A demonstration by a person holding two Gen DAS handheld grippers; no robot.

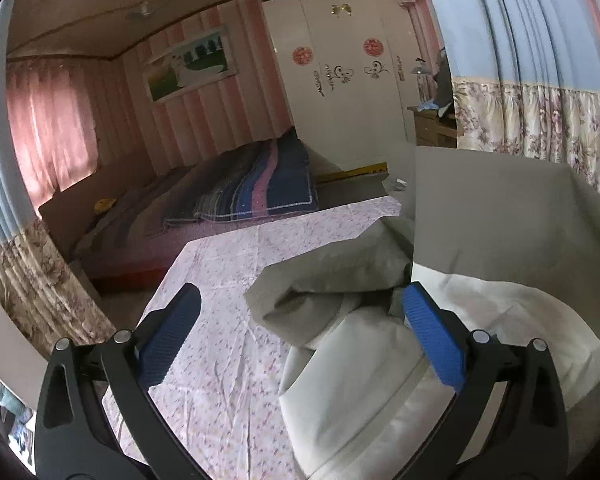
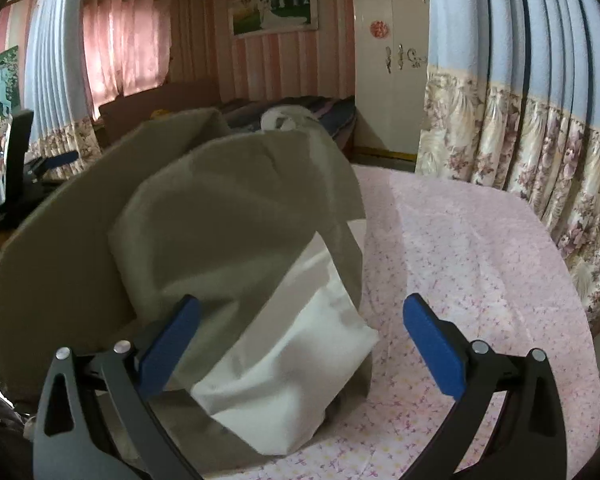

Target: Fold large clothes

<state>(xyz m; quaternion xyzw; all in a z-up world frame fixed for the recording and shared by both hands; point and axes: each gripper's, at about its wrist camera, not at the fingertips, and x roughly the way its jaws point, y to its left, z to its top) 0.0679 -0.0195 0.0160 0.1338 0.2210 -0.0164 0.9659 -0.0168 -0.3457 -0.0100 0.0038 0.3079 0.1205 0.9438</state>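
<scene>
Holding both grippers wide apart with nothing between the pads, we have the large garment (image 1: pixel 480 216) lying loose ahead of us on the floral sheet (image 1: pixel 228 320) that covers the desk. From the left gripper (image 1: pixel 300 336) the cloth sits ahead and to its right, an olive-grey heap with a cream panel (image 1: pixel 380 360) running under the right pad; from the right gripper (image 2: pixel 300 340) it fills the space ahead and to the left, a cream flap (image 2: pixel 292 368) lying directly between the open fingers. We judge the main risk to be a blind pinch: the layers are bunched, so closing here could catch several plies at once, or only the cream lining, and lifting would then drag the heap into a twist instead of a clean fold. Slippery-looking fabric may also slide out of a shallow bite, and a pull toward the near edge could spill the pile off the desk. We cannot tell what kind of garment this is, where its hems or sleeves lie, or how many layers are stacked, since the folds hide them. Its lower edge is cut off by the gripper frames, the cream flap is blurred in the right view, and the small pale item (image 1: pixel 399 185) beyond the heap is too small to identify.
</scene>
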